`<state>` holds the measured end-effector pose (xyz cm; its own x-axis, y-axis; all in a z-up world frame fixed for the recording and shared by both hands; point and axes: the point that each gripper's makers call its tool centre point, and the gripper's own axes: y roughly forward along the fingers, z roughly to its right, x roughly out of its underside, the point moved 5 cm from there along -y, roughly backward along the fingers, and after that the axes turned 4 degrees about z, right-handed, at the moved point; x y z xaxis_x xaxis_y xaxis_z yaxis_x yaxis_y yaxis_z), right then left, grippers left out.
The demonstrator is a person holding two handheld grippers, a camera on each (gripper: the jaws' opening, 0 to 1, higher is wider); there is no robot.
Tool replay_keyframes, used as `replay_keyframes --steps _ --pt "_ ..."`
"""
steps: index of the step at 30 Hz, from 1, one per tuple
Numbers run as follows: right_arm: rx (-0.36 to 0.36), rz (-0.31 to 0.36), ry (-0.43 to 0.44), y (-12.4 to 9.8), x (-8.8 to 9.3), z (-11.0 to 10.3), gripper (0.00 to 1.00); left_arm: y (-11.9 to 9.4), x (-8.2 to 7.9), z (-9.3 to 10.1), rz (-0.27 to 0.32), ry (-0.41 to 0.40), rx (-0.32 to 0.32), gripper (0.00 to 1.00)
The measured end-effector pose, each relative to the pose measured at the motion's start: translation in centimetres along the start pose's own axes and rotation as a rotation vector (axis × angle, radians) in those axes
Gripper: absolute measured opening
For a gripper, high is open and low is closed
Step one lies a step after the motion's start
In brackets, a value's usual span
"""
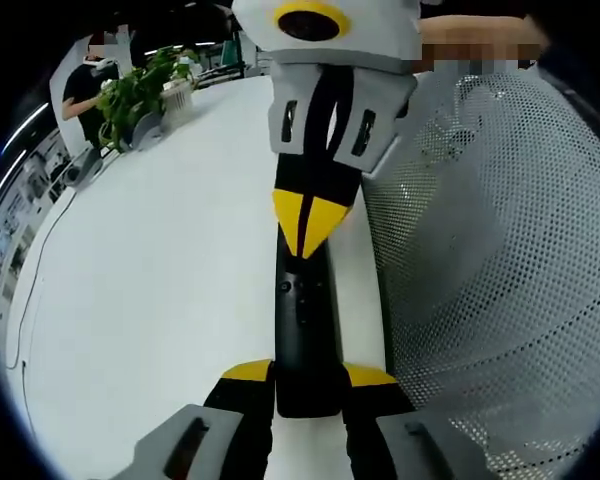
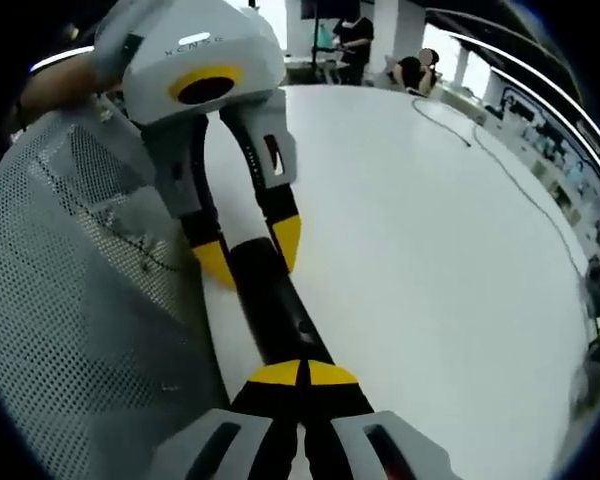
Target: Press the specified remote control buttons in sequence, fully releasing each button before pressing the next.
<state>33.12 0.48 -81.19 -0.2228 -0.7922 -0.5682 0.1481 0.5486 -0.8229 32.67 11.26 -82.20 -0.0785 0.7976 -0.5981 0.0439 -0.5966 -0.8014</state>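
Remote (image 1: 303,340): on white desk (image 1: 160,290), clamped at one end by left gripper (image 1: 305,385); right gripper (image 2: 302,375), fingers together, presses its top. Risk: excess pressure slips it toward the mesh basket (image 1: 480,250).

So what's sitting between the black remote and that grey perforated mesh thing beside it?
Only a narrow strip of bare white table, seen in the left gripper view between the slim black remote control and the grey perforated mesh surface; nothing lies on it.
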Motion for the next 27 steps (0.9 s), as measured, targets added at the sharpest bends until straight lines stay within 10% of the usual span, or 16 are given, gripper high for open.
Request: replay_keyframes --steps 27 --pt "-0.001 0.021 0.073 -0.36 0.01 0.53 0.00 0.04 0.11 -0.01 0.013 0.040 0.020 0.26"
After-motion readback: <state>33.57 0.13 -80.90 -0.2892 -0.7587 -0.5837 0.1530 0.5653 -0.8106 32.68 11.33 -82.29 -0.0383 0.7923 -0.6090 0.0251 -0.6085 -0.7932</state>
